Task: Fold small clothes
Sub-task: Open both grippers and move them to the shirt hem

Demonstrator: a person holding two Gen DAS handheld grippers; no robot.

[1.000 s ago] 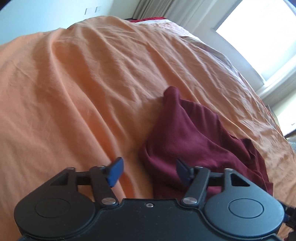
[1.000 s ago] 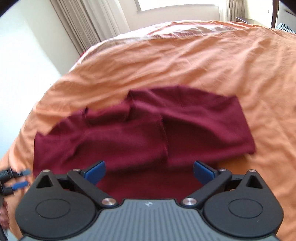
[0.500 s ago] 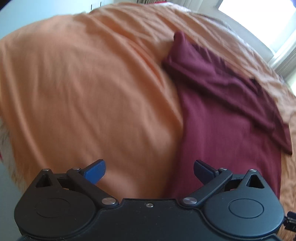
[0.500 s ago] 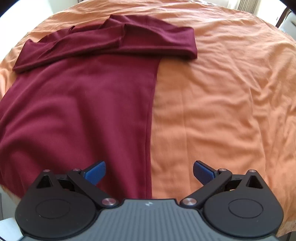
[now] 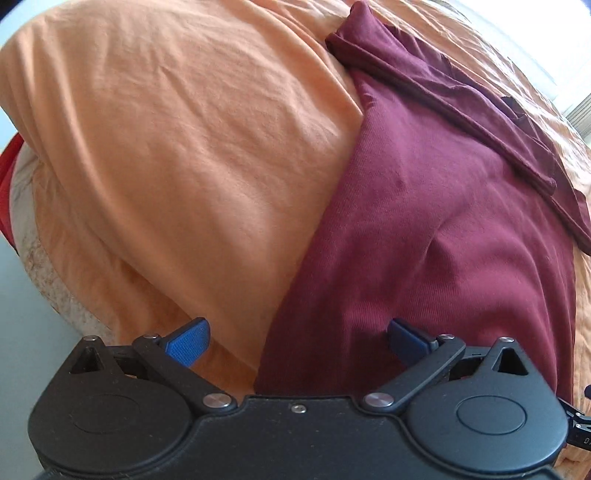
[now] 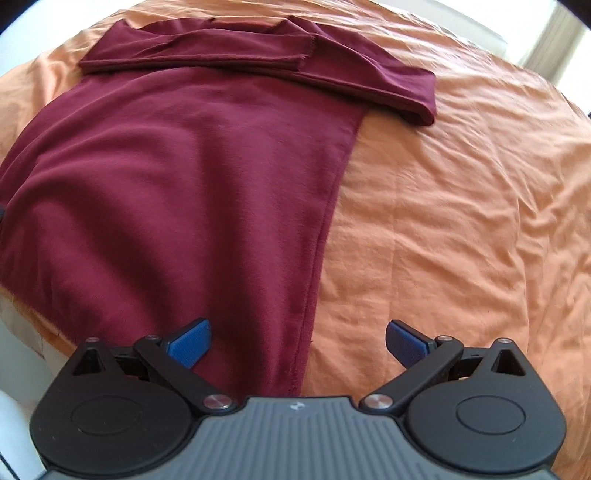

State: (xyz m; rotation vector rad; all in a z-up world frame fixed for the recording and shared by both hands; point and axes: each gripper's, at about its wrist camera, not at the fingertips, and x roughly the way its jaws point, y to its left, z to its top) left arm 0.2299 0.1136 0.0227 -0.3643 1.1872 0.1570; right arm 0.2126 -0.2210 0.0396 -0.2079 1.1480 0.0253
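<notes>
A dark red long-sleeved garment lies flat on the orange bed cover. Its sleeves are folded across the far end, one over the other. My left gripper is open, low over the garment's near left corner, and the side edge runs between its fingers. My right gripper is open too, over the near right corner, with that side edge between its blue pads. Neither holds any cloth. The near hem is hidden under both gripper bodies.
The bed cover is wrinkled to the right of the garment. On the left the bed's edge drops off, showing a pale mattress side and a bit of red fabric. Bright window light comes from the far right.
Both grippers drew back from the far folded sleeves to the garment's near end and sank lower. The left gripper opened wider. The garment now lies spread flat.
</notes>
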